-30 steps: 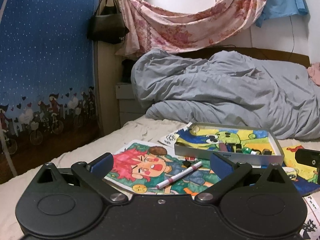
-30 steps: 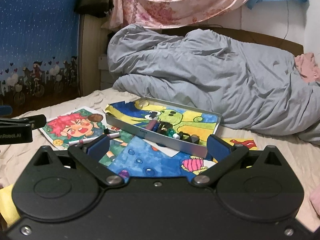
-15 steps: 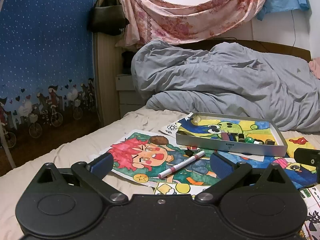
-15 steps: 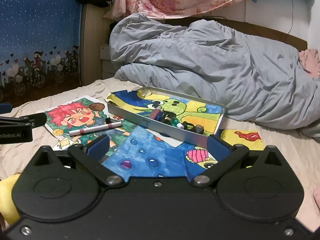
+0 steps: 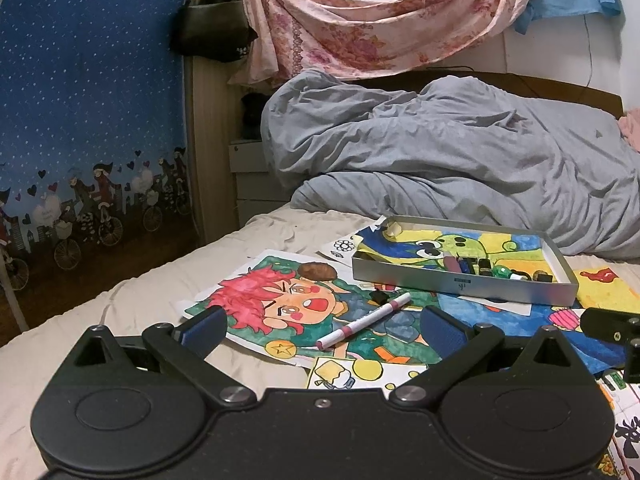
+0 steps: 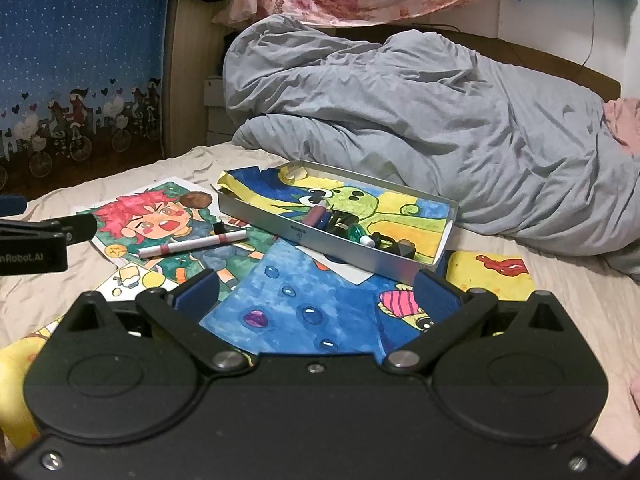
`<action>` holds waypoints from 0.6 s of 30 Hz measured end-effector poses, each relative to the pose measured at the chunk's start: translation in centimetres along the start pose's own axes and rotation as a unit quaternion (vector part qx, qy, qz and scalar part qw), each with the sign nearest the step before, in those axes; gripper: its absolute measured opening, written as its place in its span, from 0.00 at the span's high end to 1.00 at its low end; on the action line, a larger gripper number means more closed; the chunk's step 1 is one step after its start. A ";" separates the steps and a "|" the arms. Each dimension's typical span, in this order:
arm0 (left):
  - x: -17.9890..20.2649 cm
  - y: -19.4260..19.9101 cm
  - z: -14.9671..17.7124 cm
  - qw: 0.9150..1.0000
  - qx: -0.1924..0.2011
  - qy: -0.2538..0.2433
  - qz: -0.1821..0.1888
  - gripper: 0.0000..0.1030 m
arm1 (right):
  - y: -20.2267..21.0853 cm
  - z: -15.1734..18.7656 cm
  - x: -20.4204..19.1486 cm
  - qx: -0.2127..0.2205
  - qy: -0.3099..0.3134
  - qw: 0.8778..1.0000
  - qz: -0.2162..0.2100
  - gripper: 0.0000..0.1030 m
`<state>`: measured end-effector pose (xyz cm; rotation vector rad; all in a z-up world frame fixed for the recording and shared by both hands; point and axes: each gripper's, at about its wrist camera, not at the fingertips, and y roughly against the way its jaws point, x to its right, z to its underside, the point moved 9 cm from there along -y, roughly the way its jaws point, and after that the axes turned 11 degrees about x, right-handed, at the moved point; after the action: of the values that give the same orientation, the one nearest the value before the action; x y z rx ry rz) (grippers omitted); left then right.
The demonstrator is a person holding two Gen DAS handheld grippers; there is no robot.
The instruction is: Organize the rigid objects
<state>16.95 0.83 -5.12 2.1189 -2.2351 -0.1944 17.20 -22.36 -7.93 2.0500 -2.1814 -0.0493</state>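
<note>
One pink-and-white marker pen [image 5: 363,321] is seen lying on the coloured drawings on the bed [image 5: 132,300] — outside the one shallow silver metal tray [image 5: 464,284]; two hand-held grippers, left [image 5: 322,326] and right [image 6: 316,296], are held open, empty.

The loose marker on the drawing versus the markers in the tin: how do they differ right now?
The loose marker lies alone and flat on the red-haired character drawing, outside the tin; the tin's markers sit bunched together inside it. The loose marker is white with pinkish bands, the bunched ones mostly dark, one green. Neither is held: the tongs of both grippers are open.
</note>
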 end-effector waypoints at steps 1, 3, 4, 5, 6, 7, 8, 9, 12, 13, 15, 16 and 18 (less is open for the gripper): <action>0.0 0.0 0.0 1.000 0.000 0.000 0.000 0.01 | 0.0 0.1 0.0 0.000 -0.001 1.000 -0.001 0.01; 0.0 0.0 0.0 1.000 -0.001 -0.002 0.000 0.01 | -0.2 0.2 -0.1 -0.002 -0.008 1.000 -0.007 0.01; 0.0 -0.1 0.0 1.000 -0.001 -0.002 0.001 0.01 | -0.2 0.3 -0.1 -0.003 -0.009 1.000 -0.010 0.01; 0.0 -0.2 0.0 1.000 -0.002 -0.002 0.002 0.01 | -0.4 0.3 -0.2 -0.004 -0.009 1.000 -0.010 0.01; 0.0 -0.3 0.0 1.000 -0.003 -0.003 0.003 0.01 | -0.5 0.4 -0.2 -0.005 -0.007 1.000 -0.010 0.00; -0.1 -0.3 0.1 1.000 -0.004 -0.003 0.004 0.01 | -0.6 0.4 -0.2 -0.006 -0.005 1.000 -0.011 0.01; 0.0 -0.4 0.1 1.000 -0.005 -0.005 0.006 0.01 | -0.8 0.4 -0.2 -0.007 -0.006 1.000 -0.012 0.01; 0.0 -0.5 0.2 1.000 -0.006 -0.006 0.007 0.01 | -1.0 0.4 -0.2 -0.008 -0.008 1.000 -0.014 0.01; 0.0 -0.7 0.5 1.000 -0.009 -0.006 0.008 0.01 | -1.5 0.5 -0.3 -0.009 -0.013 1.000 -0.017 0.01; 0.0 -0.8 0.6 1.000 -0.010 -0.005 0.008 0.01 | -1.7 0.5 -0.3 -0.010 -0.015 1.000 -0.018 0.01; 0.0 -1.1 0.8 1.000 -0.013 -0.006 0.009 0.01 | -2.0 0.7 -0.3 -0.014 -0.018 1.000 -0.021 0.01; -0.1 -1.3 0.8 1.000 -0.015 -0.007 0.010 0.01 | -2.2 0.8 -0.3 -0.015 -0.019 0.999 -0.022 0.01; 0.1 -1.9 1.1 1.000 -0.021 -0.010 0.019 0.01 | -2.6 0.8 -0.4 -0.016 -0.020 0.999 -0.025 0.01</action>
<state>18.65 0.67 -6.46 2.0618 -2.2586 -0.2601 19.72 -22.20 -9.13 2.1022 -2.1378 -0.1314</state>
